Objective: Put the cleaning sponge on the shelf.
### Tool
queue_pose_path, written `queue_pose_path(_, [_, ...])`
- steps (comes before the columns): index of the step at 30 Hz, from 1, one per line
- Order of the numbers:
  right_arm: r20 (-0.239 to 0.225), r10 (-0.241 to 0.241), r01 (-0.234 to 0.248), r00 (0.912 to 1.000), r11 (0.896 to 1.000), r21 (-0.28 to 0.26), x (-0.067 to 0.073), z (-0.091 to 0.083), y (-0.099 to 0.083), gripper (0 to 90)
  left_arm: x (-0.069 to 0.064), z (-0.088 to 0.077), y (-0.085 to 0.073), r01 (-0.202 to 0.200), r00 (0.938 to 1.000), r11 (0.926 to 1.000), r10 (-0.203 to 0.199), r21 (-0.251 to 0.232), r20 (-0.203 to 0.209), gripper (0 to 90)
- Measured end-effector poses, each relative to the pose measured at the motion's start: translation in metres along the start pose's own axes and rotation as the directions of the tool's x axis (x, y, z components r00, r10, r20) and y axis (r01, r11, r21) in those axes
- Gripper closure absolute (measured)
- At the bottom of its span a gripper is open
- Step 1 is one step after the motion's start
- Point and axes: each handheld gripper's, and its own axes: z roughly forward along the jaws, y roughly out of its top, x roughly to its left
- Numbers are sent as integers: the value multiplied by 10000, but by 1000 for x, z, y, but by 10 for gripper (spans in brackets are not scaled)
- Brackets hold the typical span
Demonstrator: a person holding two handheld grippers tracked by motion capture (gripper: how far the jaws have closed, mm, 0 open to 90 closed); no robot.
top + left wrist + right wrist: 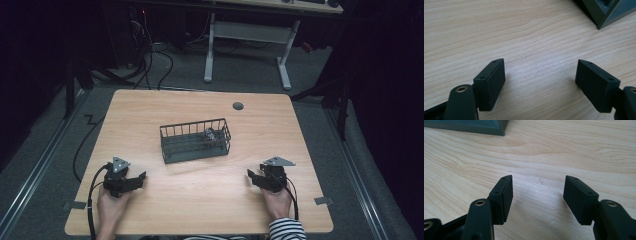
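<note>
Floor (45, 150): grey, around the table, with black cables trailing at far left.
Far desk (250, 30): white legs, beyond the table at the far side.
Table (200, 200): light wood, rectangular, with a small dark round cap (238, 106) near the far right edge.
Basket (195, 142): dark wire, oblong, at the table's middle, slightly far of centre, long side running left to right; one corner at top right in the left gripper view (604, 12), another at top left in the right gripper view (474, 126).
Object in basket (210, 136): small, grey and crumpled-looking, in the right part; too small to tell what.
Left hand (111, 207): at the near left edge, wrapped around the gripper's handle.
Right hand (278, 202): at the near right edge, with a striped sleeve (287, 229) behind.
Left gripper (142, 178): near left, well apart from the basket, pointing right; jaws spread wide over bare wood, gripping nothing (540, 82).
Right gripper (251, 177): near right, well apart from the basket, pointing left; jaws spread apart over bare wood, gripping nothing (537, 198).
Cables (91, 200): black, one trailing from each gripper toward the near edge.
</note>
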Motion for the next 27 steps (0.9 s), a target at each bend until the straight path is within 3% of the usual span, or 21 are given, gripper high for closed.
queue_pose_path(11, [115,-66,65,9999,9999,148,-1,3,-1,406,0,0,0,0,10000,10000,0,2,3,246])
queue_pose_path(16, [567,-622,618,9965,9981,85,5,4,-4,388,0,0,0,2,10000,10000,-2,3,7,246])
queue_pose_path(27, [592,-578,572,9966,9983,111,4,4,-4,368,0,0,0,6,10000,10000,-6,1,-3,246])
